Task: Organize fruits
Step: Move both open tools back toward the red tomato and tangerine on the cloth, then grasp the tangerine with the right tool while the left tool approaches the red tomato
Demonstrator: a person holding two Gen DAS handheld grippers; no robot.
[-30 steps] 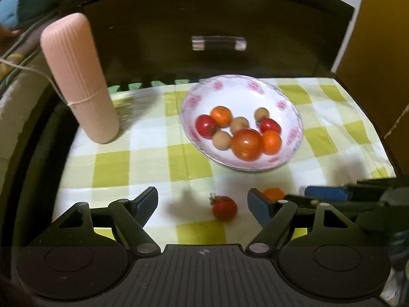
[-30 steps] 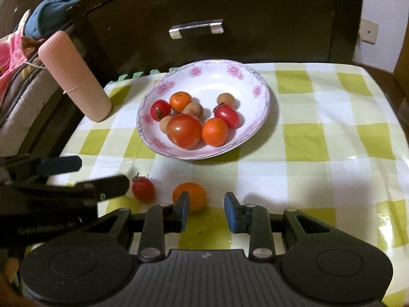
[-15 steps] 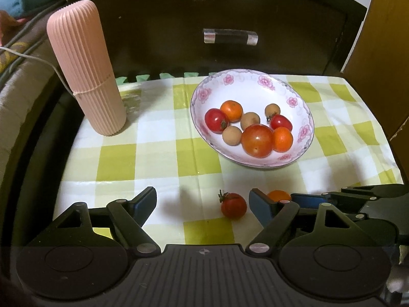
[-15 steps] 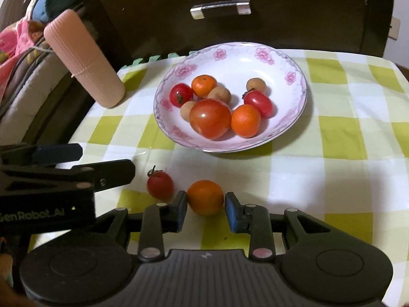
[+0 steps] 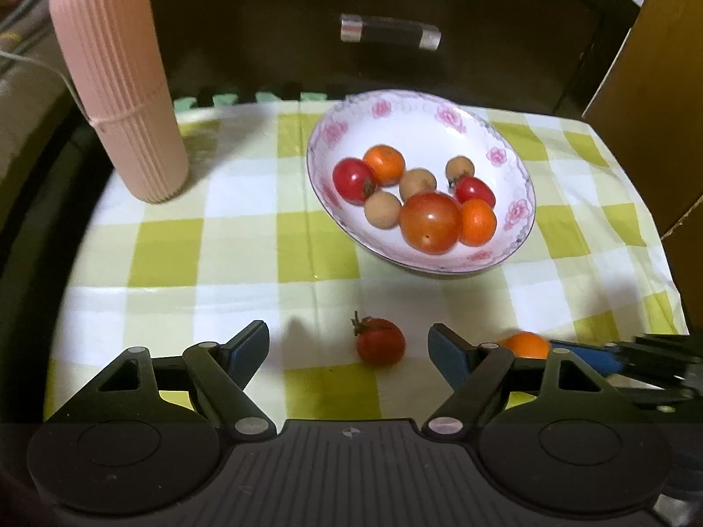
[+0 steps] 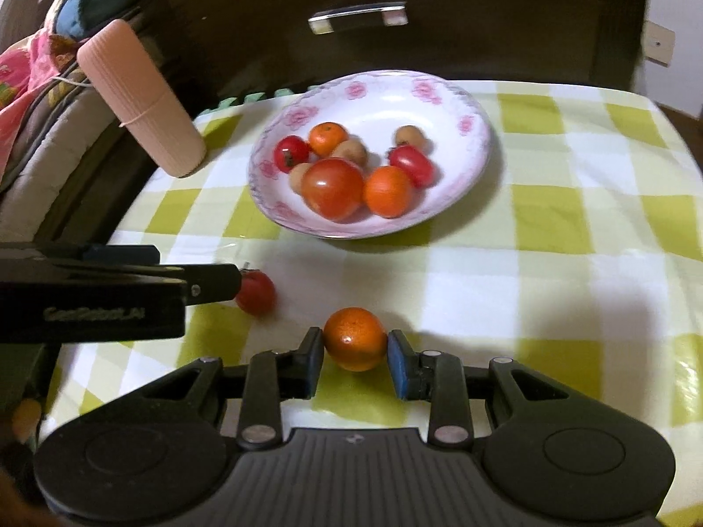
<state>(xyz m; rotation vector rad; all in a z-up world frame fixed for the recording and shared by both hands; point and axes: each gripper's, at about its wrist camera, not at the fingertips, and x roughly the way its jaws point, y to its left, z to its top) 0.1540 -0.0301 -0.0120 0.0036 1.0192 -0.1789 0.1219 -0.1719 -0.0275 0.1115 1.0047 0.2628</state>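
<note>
A white floral bowl (image 5: 518, 184) (image 6: 479, 131) on the checked cloth holds several tomatoes, small oranges and brown fruits. A loose small red tomato (image 5: 380, 342) (image 6: 256, 292) lies on the cloth between the wide-open jaws of my left gripper (image 5: 349, 344), touching neither. A loose small orange (image 6: 355, 338) (image 5: 525, 344) sits between the fingers of my right gripper (image 6: 356, 351); both pads touch its sides, and it rests on the cloth.
A tall pink ribbed cylinder (image 5: 116, 74) (image 6: 140, 99) stands at the cloth's back left. A dark drawer front with a metal handle (image 5: 390, 35) (image 6: 356, 15) rises behind the bowl. The table's left edge drops to bedding (image 6: 26, 88).
Both grippers moved forward toward the fruit. The orange now sits between the right fingers, which closed onto it. The tomato now lies between the open left jaws.
</note>
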